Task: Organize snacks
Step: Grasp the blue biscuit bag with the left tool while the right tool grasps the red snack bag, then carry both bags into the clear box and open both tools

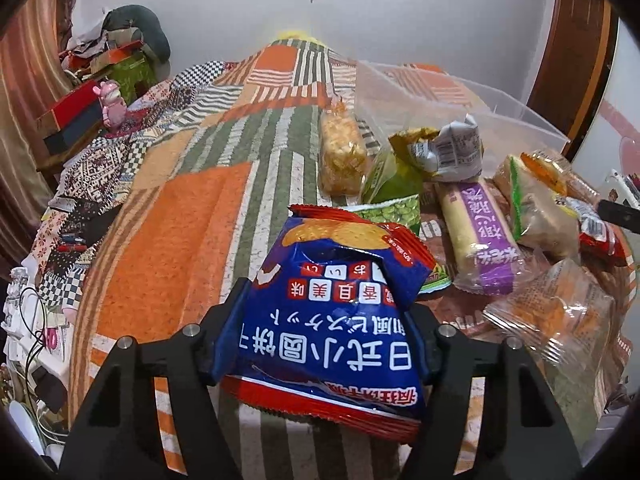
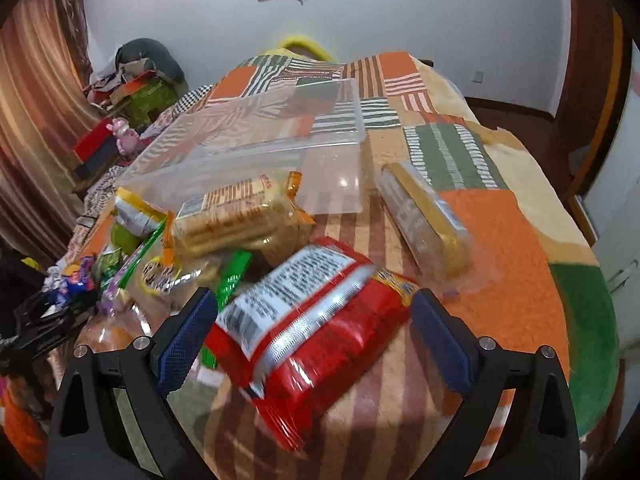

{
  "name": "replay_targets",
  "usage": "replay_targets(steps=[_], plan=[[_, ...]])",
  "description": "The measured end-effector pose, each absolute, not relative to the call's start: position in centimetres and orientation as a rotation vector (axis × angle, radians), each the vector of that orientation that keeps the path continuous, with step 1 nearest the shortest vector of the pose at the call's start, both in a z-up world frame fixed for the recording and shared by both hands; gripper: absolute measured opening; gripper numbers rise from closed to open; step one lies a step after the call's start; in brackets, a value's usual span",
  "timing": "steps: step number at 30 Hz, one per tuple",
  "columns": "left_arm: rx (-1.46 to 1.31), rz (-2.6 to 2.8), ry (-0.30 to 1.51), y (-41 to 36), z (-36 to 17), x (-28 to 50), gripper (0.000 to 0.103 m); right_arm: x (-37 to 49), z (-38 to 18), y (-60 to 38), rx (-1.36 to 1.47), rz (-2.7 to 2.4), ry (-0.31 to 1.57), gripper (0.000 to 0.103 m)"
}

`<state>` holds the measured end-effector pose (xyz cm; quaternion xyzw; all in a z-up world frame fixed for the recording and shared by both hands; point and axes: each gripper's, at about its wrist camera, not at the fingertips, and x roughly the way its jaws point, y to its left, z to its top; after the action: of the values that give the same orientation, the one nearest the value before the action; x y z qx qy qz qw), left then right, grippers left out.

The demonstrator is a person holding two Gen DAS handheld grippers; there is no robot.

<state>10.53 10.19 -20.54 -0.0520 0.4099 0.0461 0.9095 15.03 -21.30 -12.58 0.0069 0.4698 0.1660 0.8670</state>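
Note:
My left gripper is shut on a blue and red biscuit bag and holds it above the patchwork bedspread. My right gripper is open, its blue pads on either side of a red snack packet that lies on the bedspread. A clear plastic bin lies behind the snack pile; it also shows in the left wrist view. Loose snacks lie around: a cracker pack, a yellow wafer pack, a purple roll pack, a green pea bag.
A cluttered side table with red boxes and a pink toy stands at the left. Cables lie by the bed's left edge. A wooden door frame is at the right. The left gripper shows at the far left of the right wrist view.

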Motion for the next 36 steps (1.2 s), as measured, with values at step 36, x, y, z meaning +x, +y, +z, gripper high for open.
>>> replay_targets(steps=[36], plan=[[-0.087, 0.023, 0.633, 6.2, -10.3, 13.9, 0.066, 15.1, -8.1, -24.4, 0.043, 0.319, 0.799, 0.069]])
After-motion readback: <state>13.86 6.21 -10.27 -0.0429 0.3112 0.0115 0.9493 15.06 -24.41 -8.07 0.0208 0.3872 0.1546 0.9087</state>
